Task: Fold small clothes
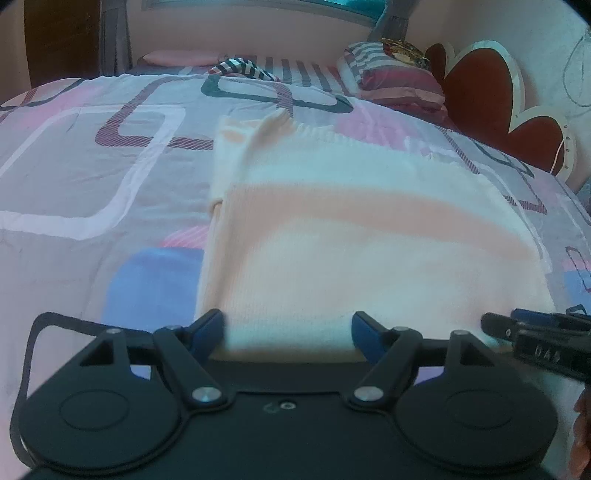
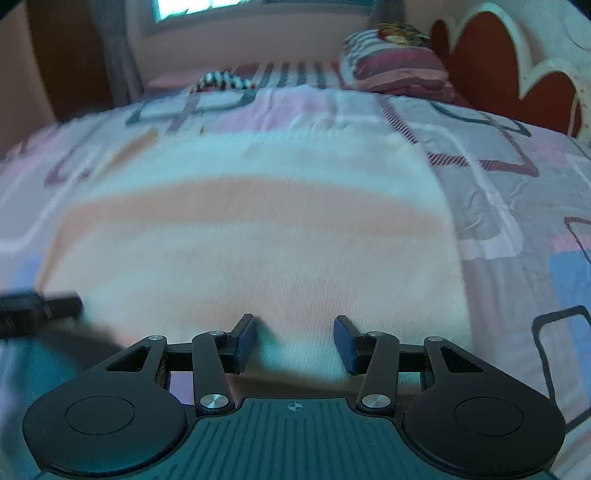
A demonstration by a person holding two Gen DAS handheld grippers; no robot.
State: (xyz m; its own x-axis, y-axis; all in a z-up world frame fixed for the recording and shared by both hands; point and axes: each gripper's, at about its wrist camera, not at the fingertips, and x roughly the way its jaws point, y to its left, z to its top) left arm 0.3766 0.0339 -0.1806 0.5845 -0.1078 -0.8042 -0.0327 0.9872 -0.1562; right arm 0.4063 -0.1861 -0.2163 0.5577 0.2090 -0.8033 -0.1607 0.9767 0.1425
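Daylight, soft and fairly bright, from the window past the far edge of the bed; its pane is blown out to white. Colours washed, pinkish-blue cast. Striped garment overexposed in the middle, its weave smeared in both views; blur heaviest in the right wrist view, along the bed's left side. Short dark shadows under the right gripper's fingers on the cloth. Fisheye bends the bed's far edge into an arc; black vignette at the frame corners. Headboard sharper than the near cloth.
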